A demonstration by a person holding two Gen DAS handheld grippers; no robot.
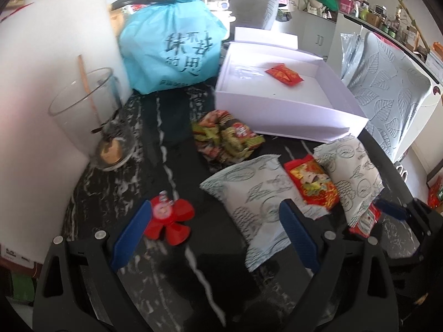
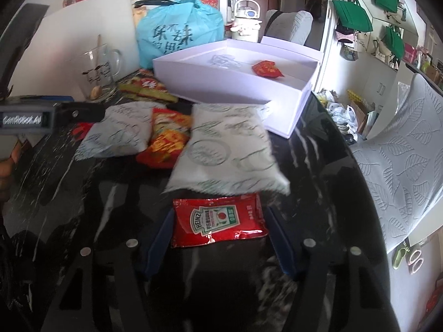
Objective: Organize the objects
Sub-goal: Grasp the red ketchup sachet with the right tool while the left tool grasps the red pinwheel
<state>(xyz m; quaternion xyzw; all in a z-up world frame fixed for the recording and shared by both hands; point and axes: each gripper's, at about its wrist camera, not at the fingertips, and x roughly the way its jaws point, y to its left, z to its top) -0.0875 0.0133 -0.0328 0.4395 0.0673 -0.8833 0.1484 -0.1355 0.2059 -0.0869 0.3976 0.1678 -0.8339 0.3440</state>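
The right gripper [image 2: 218, 238] straddles the ketchup packet [image 2: 218, 222], which lies flat on the black table [image 2: 318, 166]; whether its pads press the packet cannot be told. The left gripper [image 1: 216, 235] hangs spread and empty above the table, near a white pouch [image 1: 257, 202].

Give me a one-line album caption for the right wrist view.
Right gripper closes around a ketchup packet near the white box.

Red ketchup packet [image 2: 218, 222] (green label).
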